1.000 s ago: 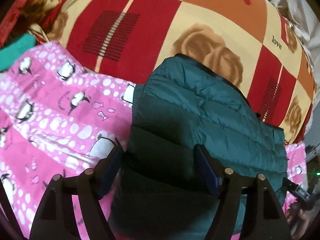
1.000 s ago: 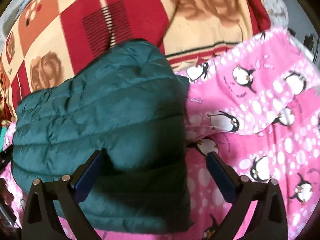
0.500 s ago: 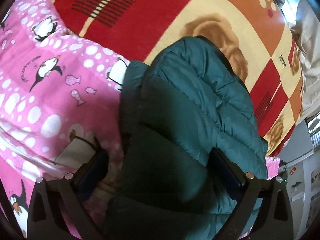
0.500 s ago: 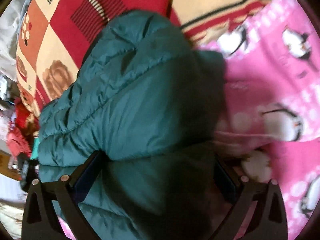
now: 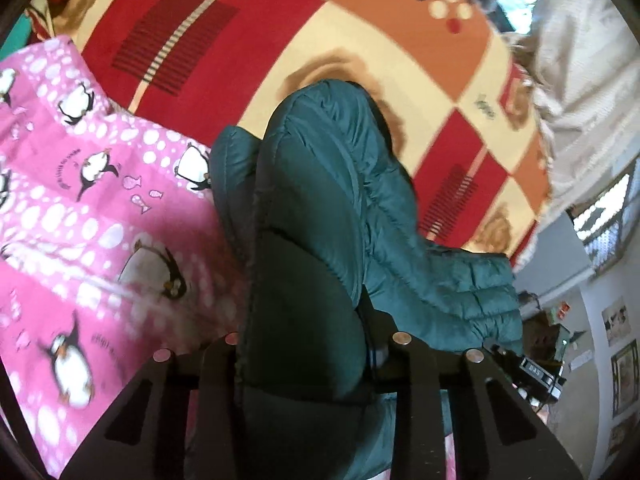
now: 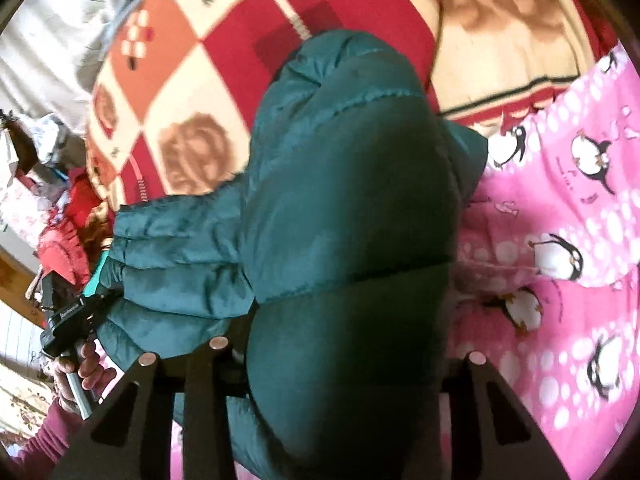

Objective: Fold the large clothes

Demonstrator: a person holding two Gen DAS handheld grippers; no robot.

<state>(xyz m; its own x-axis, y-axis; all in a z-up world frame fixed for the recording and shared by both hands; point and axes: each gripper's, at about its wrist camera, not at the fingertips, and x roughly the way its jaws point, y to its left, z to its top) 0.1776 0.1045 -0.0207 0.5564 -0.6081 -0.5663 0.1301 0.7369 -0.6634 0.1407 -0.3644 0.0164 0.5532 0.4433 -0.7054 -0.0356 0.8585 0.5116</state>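
Penguin blanket (image 5: 80, 216) under bunched teal jacket (image 5: 320, 216)

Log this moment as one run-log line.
step: fold | left gripper: shut on dark green quilted puffer jacket | right gripper: shut on jacket | jacket bunched over pink penguin-print blanket

My 2 grippers, left gripper (image 5: 304, 344) and right gripper (image 6: 340, 352), have closed on the green jacket (image 5: 320, 208), bunching and lifting it.

It was a home bedroom: a rose-patterned blanket (image 5: 360, 60) and penguin sheet (image 5: 80, 208) covered the bed, pictures (image 5: 624, 376) hung on the wall.
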